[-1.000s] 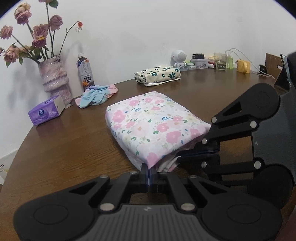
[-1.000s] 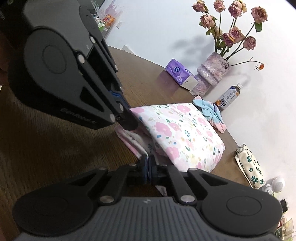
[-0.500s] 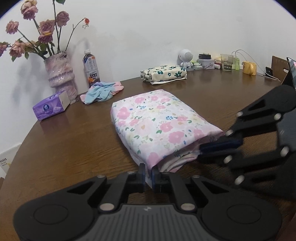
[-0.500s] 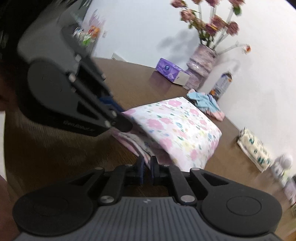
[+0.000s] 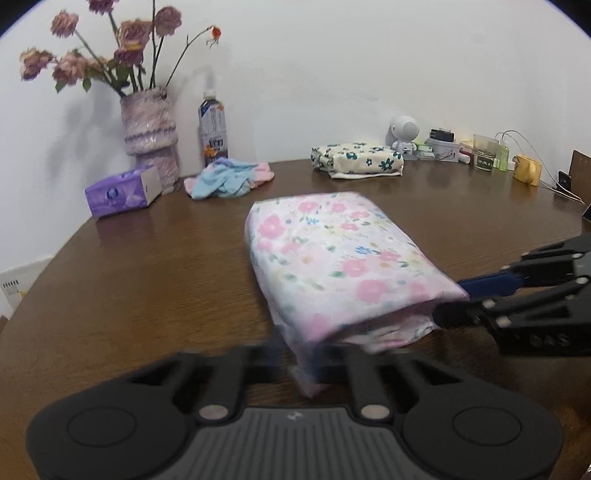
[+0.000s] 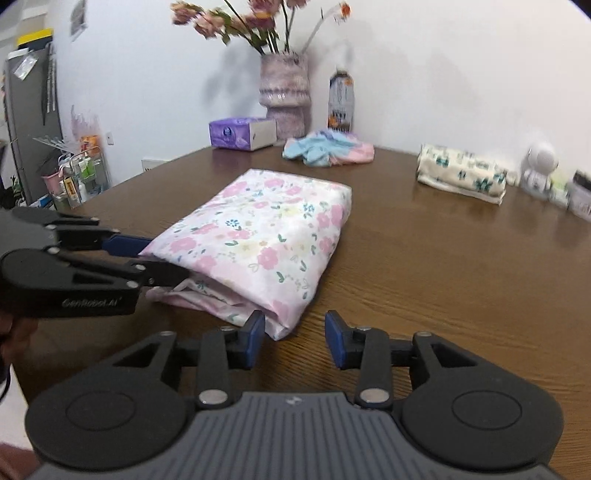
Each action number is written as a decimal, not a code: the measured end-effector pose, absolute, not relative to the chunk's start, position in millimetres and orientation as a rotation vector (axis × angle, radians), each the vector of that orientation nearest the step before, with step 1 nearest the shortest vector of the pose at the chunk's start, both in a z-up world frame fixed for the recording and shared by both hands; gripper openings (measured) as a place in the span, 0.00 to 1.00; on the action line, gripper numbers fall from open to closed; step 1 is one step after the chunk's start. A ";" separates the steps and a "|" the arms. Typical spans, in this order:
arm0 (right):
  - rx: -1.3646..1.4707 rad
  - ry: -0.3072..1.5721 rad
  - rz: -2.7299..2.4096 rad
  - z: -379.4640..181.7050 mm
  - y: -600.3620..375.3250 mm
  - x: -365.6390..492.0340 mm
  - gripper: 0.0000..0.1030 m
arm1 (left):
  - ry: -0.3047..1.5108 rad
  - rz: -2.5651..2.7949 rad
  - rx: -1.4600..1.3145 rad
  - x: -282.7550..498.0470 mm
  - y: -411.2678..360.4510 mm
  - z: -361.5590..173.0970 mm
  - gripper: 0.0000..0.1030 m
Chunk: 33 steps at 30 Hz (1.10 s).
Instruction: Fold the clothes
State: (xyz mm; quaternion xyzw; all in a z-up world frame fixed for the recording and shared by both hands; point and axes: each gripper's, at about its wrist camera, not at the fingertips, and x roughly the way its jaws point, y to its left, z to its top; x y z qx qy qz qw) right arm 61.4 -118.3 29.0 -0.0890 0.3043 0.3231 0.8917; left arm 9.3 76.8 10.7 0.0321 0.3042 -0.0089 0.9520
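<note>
1. Right wrist view showed the pink floral garment (image 6: pixel 266 236) lying as a squared, layered bundle on the table (image 6: pixel 443 277), its long axis running from 7 to 1 o'clock.
2. Its open-layered end faced both tools. The right gripper (image 6: pixel 295 339) had its fingers apart, the near corner just touching the left one at 11 o'clock.
3. The left gripper (image 6: pixel 166 258) sat at 9 o'clock, fingers parted around the bundle's edge and not visibly pinching. It looked slightly nearer.
4. This fitted either letting go of a finished fold or reaching for another.
5. Farther off, a crumpled blue-pink garment (image 6: pixel 328 149) lay at 12 o'clock and a cream floral bundle (image 6: pixel 461 177) at 1.
6. The vase (image 6: pixel 282 92) held dried flowers (image 6: pixel 236 26). The contents of the tissue box (image 6: pixel 240 133) were hidden.
</note>
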 end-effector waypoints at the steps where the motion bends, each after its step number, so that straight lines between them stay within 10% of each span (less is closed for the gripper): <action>1: -0.173 0.644 0.670 27.2 -115.8 64.1 0.19 | 0.621 -0.020 0.066 9.0 77.4 9.3 0.03; 4: -0.147 0.664 0.670 23.4 -110.9 67.5 0.03 | 0.629 -0.024 0.085 9.0 76.3 6.0 0.03; 15: -0.148 0.647 0.627 25.0 -108.1 62.8 0.02 | 0.625 -0.012 0.252 6.2 58.0 1.4 0.04; 18: -0.132 0.651 0.638 28.6 -114.1 63.1 0.03 | 0.627 -0.008 0.239 4.4 61.4 3.9 0.20; 23: -0.094 0.655 0.662 36.2 -126.4 63.7 0.38 | 0.609 -0.109 0.205 -13.0 71.7 15.9 0.48; 26: -0.071 0.657 0.676 40.8 -133.8 64.1 0.43 | 0.593 -0.141 0.128 -16.4 85.1 23.3 0.51; 32: -0.063 0.664 0.693 43.3 -138.4 65.5 0.44 | 0.633 -0.085 0.109 0.6 81.6 13.4 0.49; 33: -0.082 0.666 0.684 39.6 -133.2 66.0 0.44 | 0.629 -0.073 0.105 1.8 80.2 12.3 0.34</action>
